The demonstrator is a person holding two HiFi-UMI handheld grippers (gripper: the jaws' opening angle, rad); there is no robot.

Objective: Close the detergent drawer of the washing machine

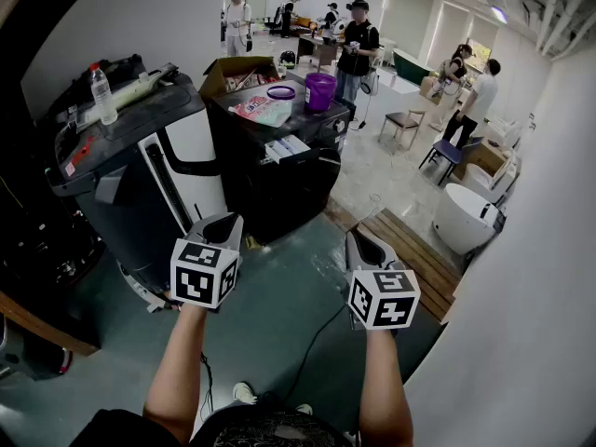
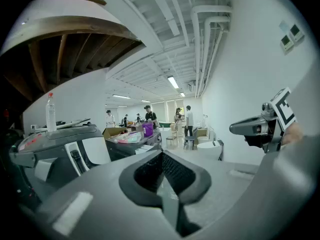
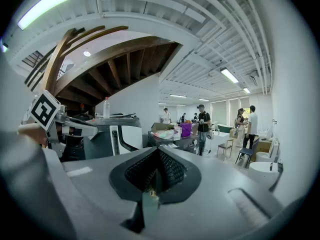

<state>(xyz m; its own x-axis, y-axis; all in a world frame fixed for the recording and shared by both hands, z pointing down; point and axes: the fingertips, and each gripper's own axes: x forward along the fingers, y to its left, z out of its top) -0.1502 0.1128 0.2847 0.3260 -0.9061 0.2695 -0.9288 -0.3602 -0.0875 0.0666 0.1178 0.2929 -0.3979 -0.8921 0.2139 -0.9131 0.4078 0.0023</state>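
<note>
Left gripper (image 1: 222, 229) and right gripper (image 1: 365, 245) are held side by side near the body, the jaws of both pressed together on nothing; this is probably a ready stance before the approach. Detergent drawer (image 1: 291, 147) appears to jut open from the black washing machine (image 1: 270, 189) at far centre, well apart from both grippers.

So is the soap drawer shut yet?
Not yet, nothing looks done. On the black washing machine, a pale part that looks like the detergent drawer sticks out at the front. Nothing is in hand: the left tool and the right tool are both shut and empty, held in the air away from the machine. Left to do: reach the drawer and push it in.
</note>
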